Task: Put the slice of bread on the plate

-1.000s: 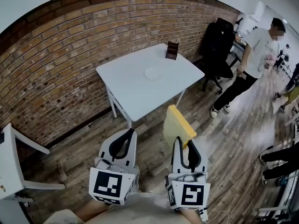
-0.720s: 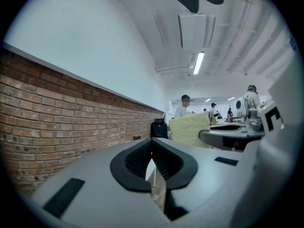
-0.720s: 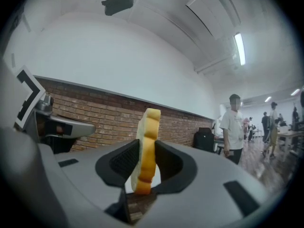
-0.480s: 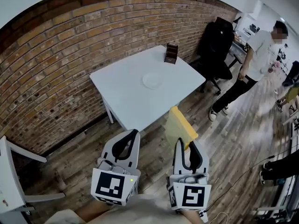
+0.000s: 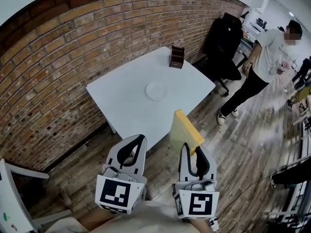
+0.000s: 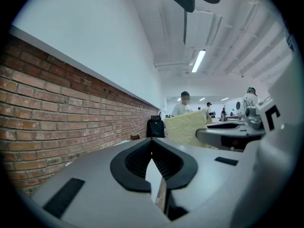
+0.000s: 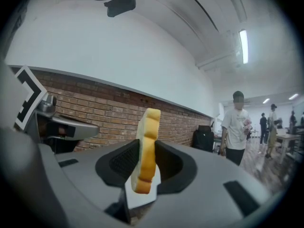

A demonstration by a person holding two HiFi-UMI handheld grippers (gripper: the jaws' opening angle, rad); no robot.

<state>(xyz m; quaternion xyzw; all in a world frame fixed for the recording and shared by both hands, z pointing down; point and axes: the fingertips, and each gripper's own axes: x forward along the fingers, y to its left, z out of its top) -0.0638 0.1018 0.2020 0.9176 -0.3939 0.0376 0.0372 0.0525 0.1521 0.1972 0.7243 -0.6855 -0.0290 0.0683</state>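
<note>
Holding the pale yellow square slice of bread (image 5: 184, 130) on edge in your right gripper (image 5: 193, 149), low and right of centre in the head view, you have only its lower part pinched between the black pads. Most of the slice stands free above the jaws.

Treat it as light, soft and easily crushed. A harder squeeze would likely dent the crumb, and a sharp swing could make the free part flop or tear. The firmer crust at the rim looks like the best place for the grip, and that is about where you have it.

Your left gripper (image 6: 152, 141), low and left of centre, has its jaws pressed together with nothing between them.

Further up the frame stands the white square table (image 5: 121, 101). The small round white plate (image 5: 156, 91) sits near its middle, well apart from the bread and bare. Since the slice weighs little, it will probably land best if tipped flat just over the plate and then let go.

A dark brown box-shaped holder (image 5: 177, 57) stands at the table's far edge, with the red brick wall (image 5: 58, 57) behind it.
</note>
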